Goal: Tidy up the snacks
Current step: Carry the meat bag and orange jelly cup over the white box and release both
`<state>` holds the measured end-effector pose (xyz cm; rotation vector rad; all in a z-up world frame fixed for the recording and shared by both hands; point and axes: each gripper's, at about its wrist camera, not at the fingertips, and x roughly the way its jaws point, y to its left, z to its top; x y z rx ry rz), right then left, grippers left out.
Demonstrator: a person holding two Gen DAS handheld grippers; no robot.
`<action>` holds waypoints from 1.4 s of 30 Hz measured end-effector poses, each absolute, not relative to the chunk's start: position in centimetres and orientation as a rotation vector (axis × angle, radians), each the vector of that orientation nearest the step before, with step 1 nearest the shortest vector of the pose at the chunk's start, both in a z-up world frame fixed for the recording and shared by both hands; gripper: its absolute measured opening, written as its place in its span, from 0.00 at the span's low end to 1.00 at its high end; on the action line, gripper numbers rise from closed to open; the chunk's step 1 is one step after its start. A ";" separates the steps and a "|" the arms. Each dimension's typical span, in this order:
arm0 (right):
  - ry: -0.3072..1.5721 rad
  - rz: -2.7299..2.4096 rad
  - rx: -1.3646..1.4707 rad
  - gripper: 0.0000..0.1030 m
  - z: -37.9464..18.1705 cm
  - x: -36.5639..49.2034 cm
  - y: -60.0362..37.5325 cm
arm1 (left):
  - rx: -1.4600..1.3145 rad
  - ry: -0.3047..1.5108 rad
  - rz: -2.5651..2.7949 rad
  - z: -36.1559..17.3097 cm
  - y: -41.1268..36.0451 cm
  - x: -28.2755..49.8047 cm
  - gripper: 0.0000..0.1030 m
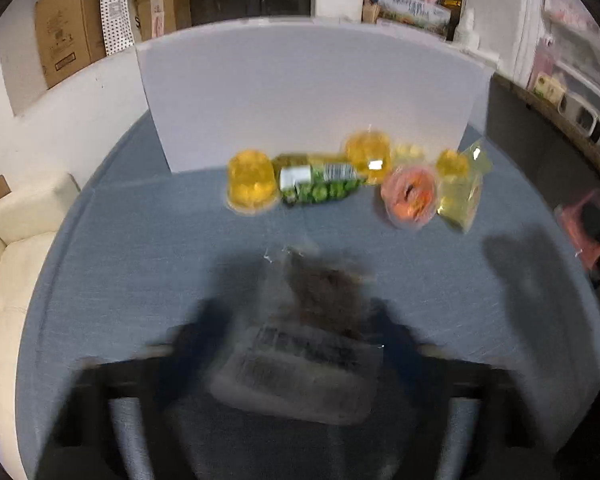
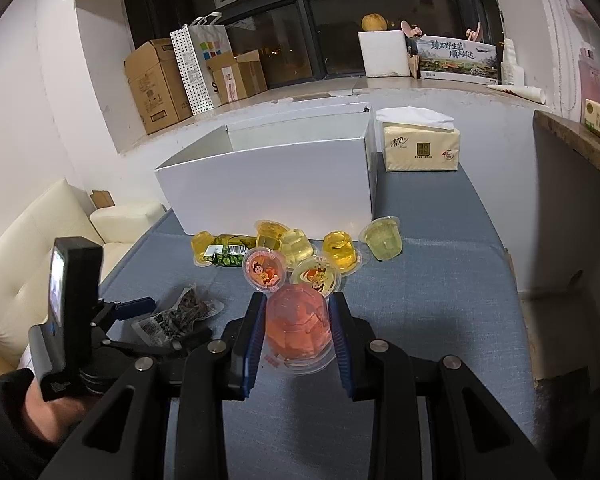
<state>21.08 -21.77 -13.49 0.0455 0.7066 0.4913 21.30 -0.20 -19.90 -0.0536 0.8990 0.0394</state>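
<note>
Right wrist view has the right claw [image 2: 298,334] clamped on a pink jelly cup [image 2: 298,326], both blue pads pressing its sides just above the blue-grey worktop [image 2: 440,300]. Left of it, the left claw [image 2: 156,316] sits around a clear packet of dark dried snack [image 2: 180,314]; the left wrist view is smeared with motion, so I cannot tell whether its pads press on the packet [image 1: 300,344] or only bracket it.

Judging the risks: the cup is thin, slick plastic, so a hard squeeze could buckle it or pop the seal, and a loose one could let it slip on the way to the white box [image 2: 268,184]. The packet is limp and lies flat, so the left claw could pinch only a corner and drop it. The two claws work close together and could knock each other or the cluster of cups in front of the box.

Count, as far as I can see: one pink cup held; seven more jelly cups on the worktop, two of them showing cartoon lids; one green packet [image 2: 230,254]; one dark packet; one white box; one tissue pack [image 2: 420,148].
</note>
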 end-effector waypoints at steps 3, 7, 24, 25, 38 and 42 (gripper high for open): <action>0.707 0.494 0.055 0.33 -13.6 21.1 -21.8 | -0.118 0.902 0.010 -19.5 1.2 21.1 0.39; 0.708 0.504 0.053 0.33 -13.6 21.1 -21.4 | -0.116 0.894 0.018 -18.9 1.8 20.4 0.04; 0.688 0.526 0.054 0.33 -12.7 20.7 -20.5 | -0.172 0.721 -0.150 -11.0 2.1 18.3 0.04; 0.680 0.529 0.060 0.33 -12.2 20.8 -20.5 | -0.166 0.714 -0.163 -10.4 1.9 18.5 0.04; 0.549 0.559 0.085 0.33 -4.4 27.6 -18.3 | 0.021 0.638 -0.203 -3.1 0.3 27.3 0.04; 0.546 0.555 0.084 0.33 -2.9 32.1 -16.6 | 0.053 0.615 -0.187 -1.1 0.9 32.0 0.04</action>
